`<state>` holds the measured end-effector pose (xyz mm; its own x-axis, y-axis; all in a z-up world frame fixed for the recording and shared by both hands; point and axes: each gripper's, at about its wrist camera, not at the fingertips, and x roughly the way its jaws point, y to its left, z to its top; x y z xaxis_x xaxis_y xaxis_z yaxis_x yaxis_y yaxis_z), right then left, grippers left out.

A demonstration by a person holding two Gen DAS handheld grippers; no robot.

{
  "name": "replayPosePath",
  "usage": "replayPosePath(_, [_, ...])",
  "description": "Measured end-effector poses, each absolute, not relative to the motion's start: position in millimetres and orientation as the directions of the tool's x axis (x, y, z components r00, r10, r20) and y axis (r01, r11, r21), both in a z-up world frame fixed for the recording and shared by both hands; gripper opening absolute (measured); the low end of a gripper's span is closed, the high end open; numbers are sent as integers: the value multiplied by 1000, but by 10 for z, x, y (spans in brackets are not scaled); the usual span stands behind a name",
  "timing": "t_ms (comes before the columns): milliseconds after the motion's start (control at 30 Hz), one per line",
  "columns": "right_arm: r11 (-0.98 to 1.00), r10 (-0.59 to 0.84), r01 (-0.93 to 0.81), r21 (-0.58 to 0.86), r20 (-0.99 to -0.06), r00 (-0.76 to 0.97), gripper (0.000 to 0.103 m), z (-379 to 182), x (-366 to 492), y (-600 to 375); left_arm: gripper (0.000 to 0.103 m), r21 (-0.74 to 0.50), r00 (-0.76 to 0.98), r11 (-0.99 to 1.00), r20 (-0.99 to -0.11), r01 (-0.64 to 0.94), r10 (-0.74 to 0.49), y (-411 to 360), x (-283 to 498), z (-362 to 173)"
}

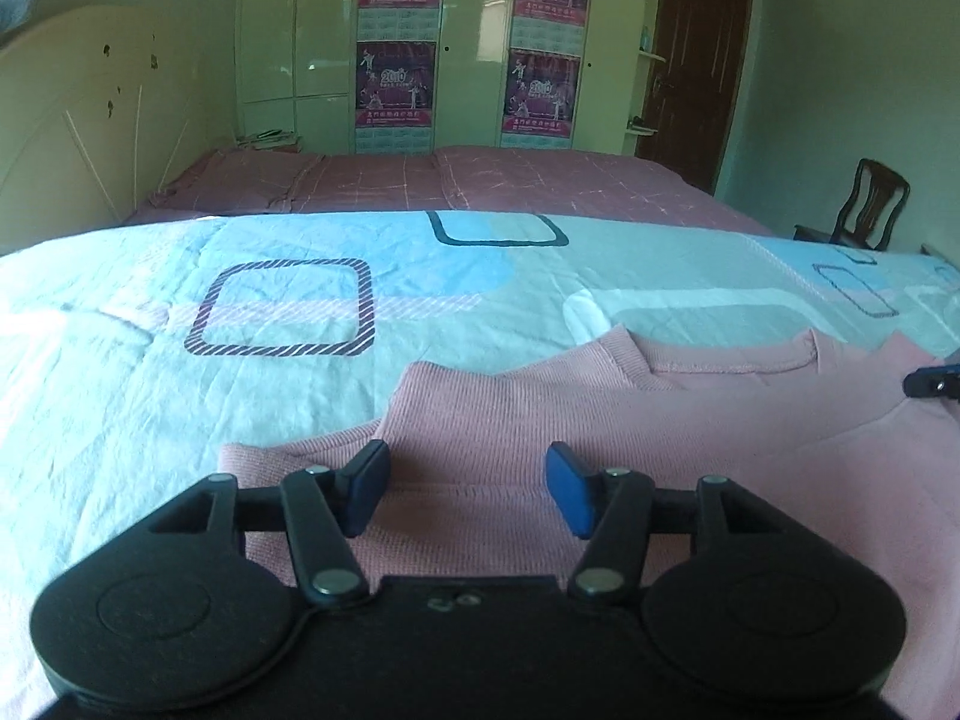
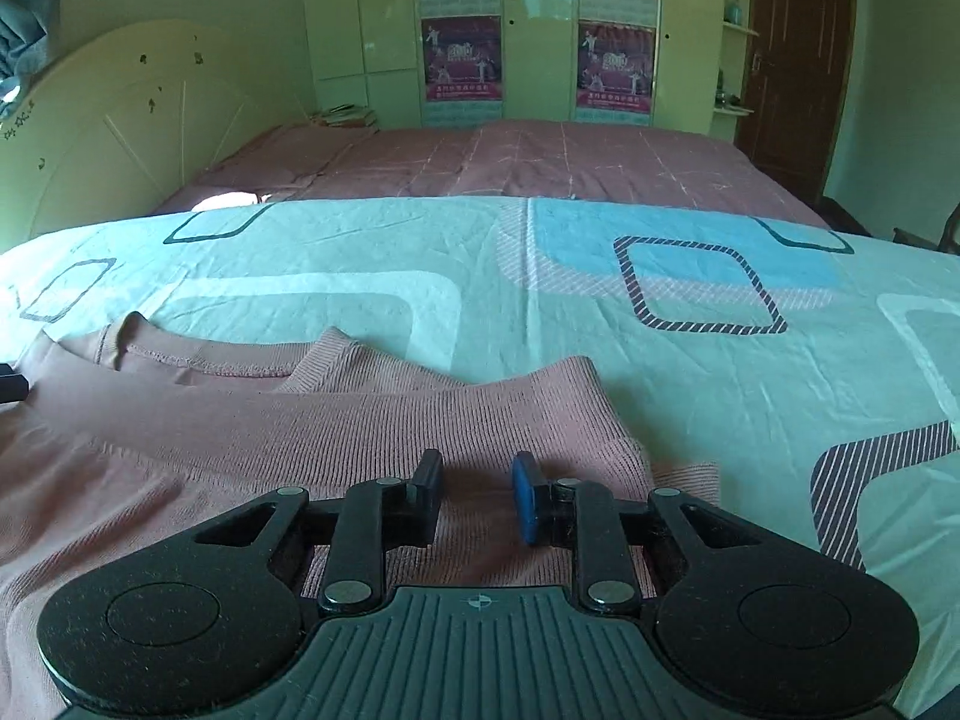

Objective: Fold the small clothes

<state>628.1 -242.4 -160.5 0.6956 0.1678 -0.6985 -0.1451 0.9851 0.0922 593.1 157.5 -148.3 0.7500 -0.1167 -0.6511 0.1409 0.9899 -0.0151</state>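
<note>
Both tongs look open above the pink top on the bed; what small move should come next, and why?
Probably lower both tongs onto the near edge of the pink top and close. The left tongs and right tongs hang open with nothing between the pads, and the top already lies folded over toward its collar, so another fold seems due.

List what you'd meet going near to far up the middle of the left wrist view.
left tongs → pink sweater → blue patterned sheet → mauve checked bedspread → wardrobe with posters
</note>
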Motion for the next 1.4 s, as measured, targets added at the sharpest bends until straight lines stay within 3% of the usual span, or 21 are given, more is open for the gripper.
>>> replayPosePath(200, [944,321,-300,139,-599,733,24,-1411,5686,-2037,62,-55,811,964,-529,259,-248,1044,5352,-1154])
replayPosePath(267, [929,353,-341,144,-624,698,24,-1548,5603,-1859,63,-85,768,953,-573,291,-286,860,5310,-1274])
replayPosePath(333, [938,325,-323,124,-638,698,24,-1725,5588,-1779,63,-42,711,955,-658,294,-248,705,5357,-1532])
replayPosePath(433, [948,309,-285,144,-635,708,25,-1634,5559,-1791,63,-36,721,962,-655,272,-229,714,5288,-1512])
replayPosePath(567, [923,364,-366,118,-571,736,25,-1455,5223,-1703,63,-63,764,957,-588,284,-265,704,4988,-1318])
replayPosePath(600, [915,381,-387,116,-567,730,28,-1452,5138,-1662,64,-51,773,956,-578,287,-263,666,4909,-1320])
replayPosePath(633, [909,391,-400,116,-569,724,44,-1473,5085,-1622,64,-48,771,954,-579,294,-267,639,4872,-1345])
replayPosePath(700, [914,367,-395,90,-594,716,58,-1596,5042,-1534,64,-24,737,955,-630,297,-245,548,4849,-1479])
replayPosePath(800, [927,346,-363,97,-596,724,58,-1683,4976,-1542,64,11,750,959,-625,284,-215,517,4787,-1512])
replayPosePath(900, [934,339,-342,103,-558,757,58,-1565,4890,-1610,64,-4,797,967,-565,254,-211,636,4700,-1391])
replayPosePath(1100, [927,366,-337,168,-607,705,58,-1637,4975,-1885,66,22,780,990,-618,140,-97,1043,4772,-1484])
replayPosePath(1200, [954,301,-228,197,-598,743,58,-1599,4953,-2166,67,11,782,998,-621,66,-45,1319,4701,-1506])
replayPosePath(1267, [971,236,-153,181,-659,714,58,-1709,4992,-2359,68,-9,781,998,-622,55,-49,1441,4664,-1531])
replayPosePath(1400, [972,230,-141,187,-660,716,57,-1676,4923,-2548,68,10,776,999,-630,44,-27,1423,4621,-1447])
